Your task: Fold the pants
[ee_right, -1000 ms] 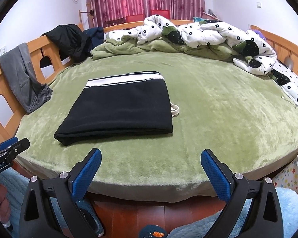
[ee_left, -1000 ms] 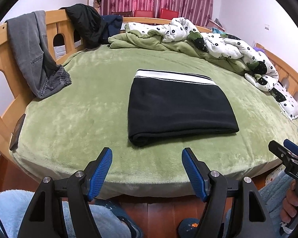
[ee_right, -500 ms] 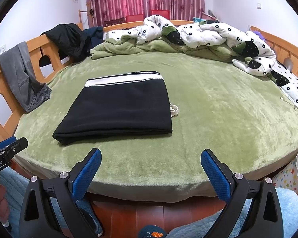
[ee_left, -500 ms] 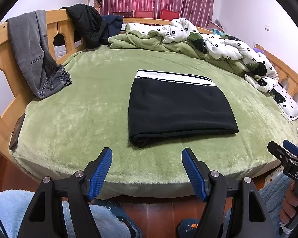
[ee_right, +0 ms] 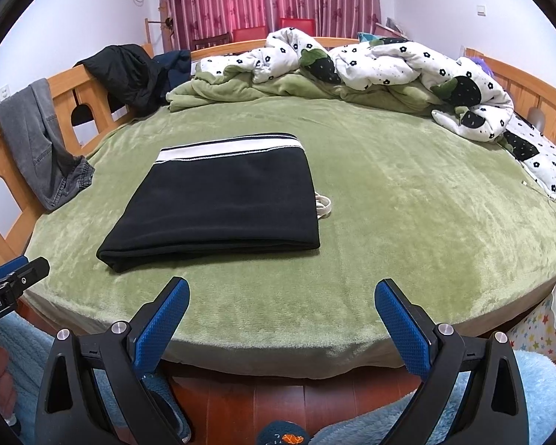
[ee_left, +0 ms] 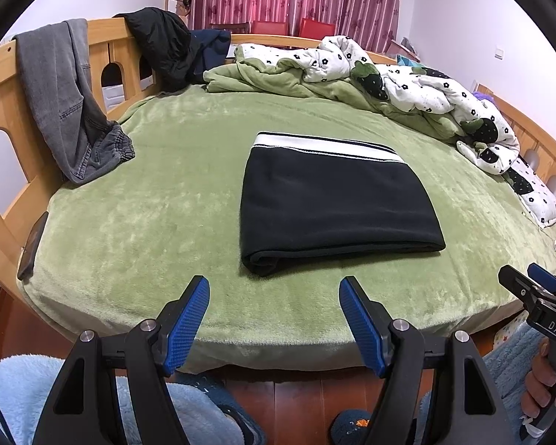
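Black pants [ee_left: 333, 204] with a white striped waistband lie folded into a flat rectangle on the green bed [ee_left: 148, 222]. They also show in the right wrist view [ee_right: 222, 204], with a white drawstring [ee_right: 322, 205] poking out at their right side. My left gripper [ee_left: 274, 296] is open and empty, held at the bed's near edge, short of the pants. My right gripper [ee_right: 281, 300] is open and empty, also at the near edge, apart from the pants.
Grey jeans [ee_left: 63, 104] hang over the wooden rail [ee_left: 0, 111] at left. A black jacket [ee_left: 159, 44] and a rumpled floral quilt [ee_left: 426, 89] lie at the back. A dark phone [ee_left: 33, 244] rests at the left bed edge. A star-patterned bin [ee_right: 545, 326] stands at right.
Both grippers have drifted very slightly; the view is nearly the same. The pants have not moved.
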Action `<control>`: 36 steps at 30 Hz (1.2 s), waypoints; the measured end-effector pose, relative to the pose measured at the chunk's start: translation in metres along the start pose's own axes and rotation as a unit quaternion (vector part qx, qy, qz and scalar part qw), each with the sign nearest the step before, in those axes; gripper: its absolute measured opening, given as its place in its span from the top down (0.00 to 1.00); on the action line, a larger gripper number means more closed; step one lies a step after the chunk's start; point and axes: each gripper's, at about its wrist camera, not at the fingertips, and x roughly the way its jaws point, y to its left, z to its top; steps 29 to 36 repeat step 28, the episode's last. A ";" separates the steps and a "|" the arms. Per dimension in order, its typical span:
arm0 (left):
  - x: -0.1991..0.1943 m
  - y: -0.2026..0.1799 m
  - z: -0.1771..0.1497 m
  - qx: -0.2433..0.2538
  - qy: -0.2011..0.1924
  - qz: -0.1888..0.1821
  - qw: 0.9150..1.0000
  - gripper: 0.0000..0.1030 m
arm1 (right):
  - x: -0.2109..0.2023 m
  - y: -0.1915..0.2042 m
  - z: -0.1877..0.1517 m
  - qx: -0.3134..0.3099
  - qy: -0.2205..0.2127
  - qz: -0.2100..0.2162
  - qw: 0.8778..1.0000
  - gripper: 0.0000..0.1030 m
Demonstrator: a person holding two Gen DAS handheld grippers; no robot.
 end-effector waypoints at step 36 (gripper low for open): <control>-0.002 -0.002 0.001 -0.002 -0.003 0.002 1.000 0.31 | 0.001 -0.004 0.001 0.001 0.000 -0.003 1.000 0.04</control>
